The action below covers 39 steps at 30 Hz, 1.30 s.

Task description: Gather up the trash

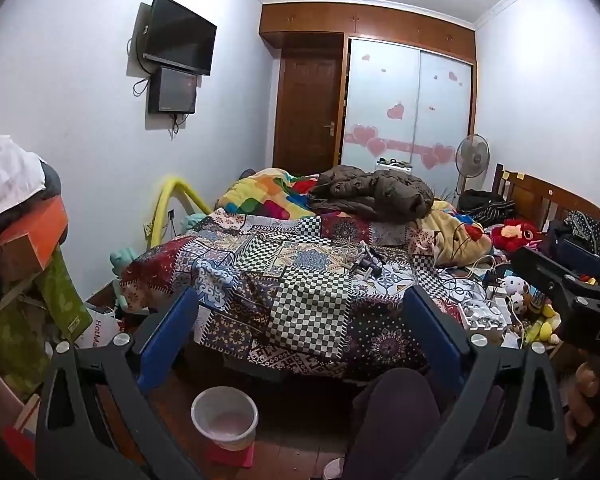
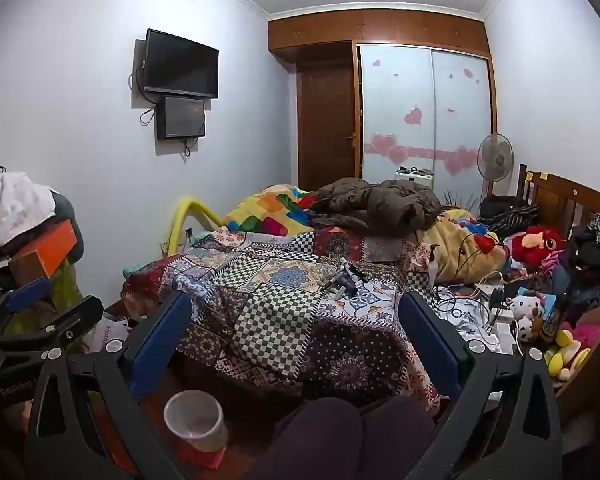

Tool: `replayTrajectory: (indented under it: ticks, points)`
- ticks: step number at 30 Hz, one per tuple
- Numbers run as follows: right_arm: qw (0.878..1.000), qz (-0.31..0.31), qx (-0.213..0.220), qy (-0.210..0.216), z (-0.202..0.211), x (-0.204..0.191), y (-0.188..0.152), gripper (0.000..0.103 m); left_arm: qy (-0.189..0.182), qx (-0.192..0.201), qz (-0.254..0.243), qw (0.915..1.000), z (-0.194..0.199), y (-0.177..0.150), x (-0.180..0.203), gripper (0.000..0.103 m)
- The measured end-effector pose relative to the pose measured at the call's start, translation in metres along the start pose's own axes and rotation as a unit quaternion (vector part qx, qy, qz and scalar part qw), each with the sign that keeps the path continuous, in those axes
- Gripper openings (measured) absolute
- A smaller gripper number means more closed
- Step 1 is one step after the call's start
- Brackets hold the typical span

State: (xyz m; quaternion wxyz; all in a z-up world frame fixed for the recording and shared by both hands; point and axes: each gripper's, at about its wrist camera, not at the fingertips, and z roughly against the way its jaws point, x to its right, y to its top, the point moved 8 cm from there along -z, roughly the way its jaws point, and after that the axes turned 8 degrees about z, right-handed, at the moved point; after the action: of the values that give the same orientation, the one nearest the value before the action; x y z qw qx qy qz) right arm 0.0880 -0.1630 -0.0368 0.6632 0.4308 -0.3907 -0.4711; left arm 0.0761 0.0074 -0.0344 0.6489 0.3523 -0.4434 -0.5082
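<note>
Trash had yet to be collected, by the look of it — the bin (image 1: 224,416) stood on the floor by the bed (image 1: 300,280), while left gripper (image 1: 300,320) and right gripper (image 2: 296,324) both gaped wide, empty.

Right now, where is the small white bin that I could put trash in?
The white bin stands on the floor at the foot of the bed, on a red square thing. In both wrist views it appears low and left of centre, beside the person's knee.
</note>
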Motion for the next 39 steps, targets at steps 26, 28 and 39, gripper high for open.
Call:
replayTrajectory:
  ticks: [26, 28, 39]
  points:
    - [1.000, 0.001, 0.001, 0.001, 0.0020, -0.0046, 0.0022, 0.103, -0.001, 0.011, -0.003, 0.9999, 0.0095, 0.0049, -0.0027, 0.103]
    - [1.000, 0.001, 0.000, 0.001, 0.0020, -0.0038, 0.0024, 0.103, 0.000, 0.012, -0.004, 0.9999, 0.0096, 0.0050, -0.0031, 0.103]
    - [1.000, -0.002, -0.001, 0.002, 0.0007, -0.0024, 0.0082, 0.103, -0.001, 0.013, -0.004, 0.9999, 0.0084, 0.0063, -0.0030, 0.103]
